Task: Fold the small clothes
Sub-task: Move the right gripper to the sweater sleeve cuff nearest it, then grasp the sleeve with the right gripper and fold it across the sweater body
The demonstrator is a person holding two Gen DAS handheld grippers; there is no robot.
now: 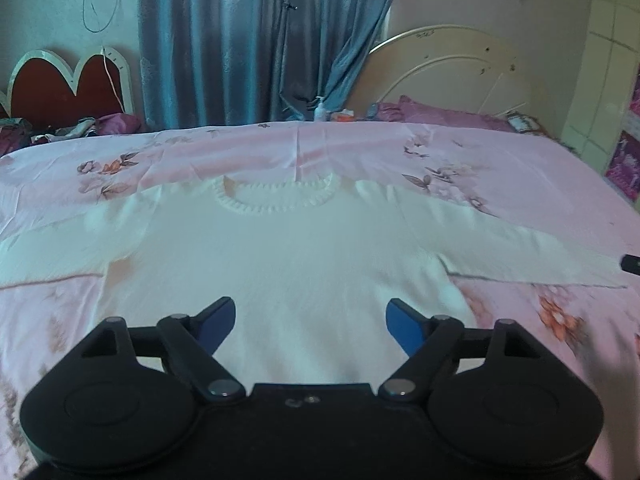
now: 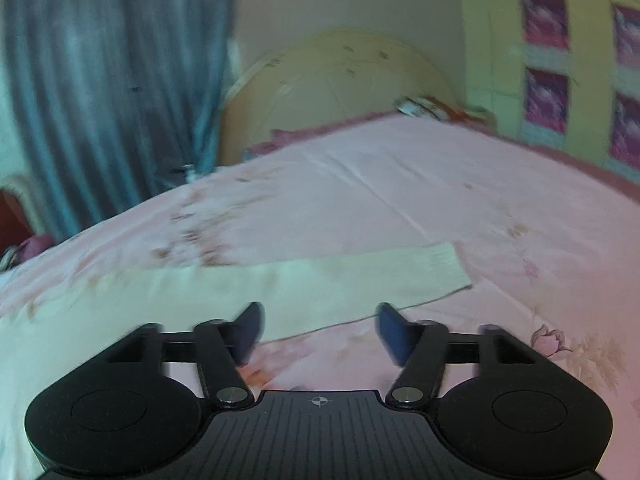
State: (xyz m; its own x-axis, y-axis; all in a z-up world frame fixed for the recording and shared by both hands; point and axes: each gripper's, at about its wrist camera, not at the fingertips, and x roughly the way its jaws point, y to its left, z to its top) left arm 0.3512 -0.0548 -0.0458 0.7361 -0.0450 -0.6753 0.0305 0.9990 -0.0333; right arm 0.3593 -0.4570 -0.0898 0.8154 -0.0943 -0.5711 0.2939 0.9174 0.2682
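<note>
2 grippers hovered over the white sweater [image 1: 288, 256], spread flat on the bed [image 1: 500, 160] for folding: left gripper [image 1: 310, 320] above its hem, right gripper [image 2: 318, 328] seemingly near its sleeve [image 2: 360, 280], jaws apart, empty.

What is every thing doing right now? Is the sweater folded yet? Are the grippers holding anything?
White sweater: spread flat on the bed, unfolded, front up.
Right sleeve: stretched straight out, flat.
Left gripper: open, over the sweater's body, holding nothing.
Right gripper: open, over the sleeve's edge, holding nothing.
Pink bedsheet: spread flat, lightly creased.
Blue curtain: drawn shut.
</note>
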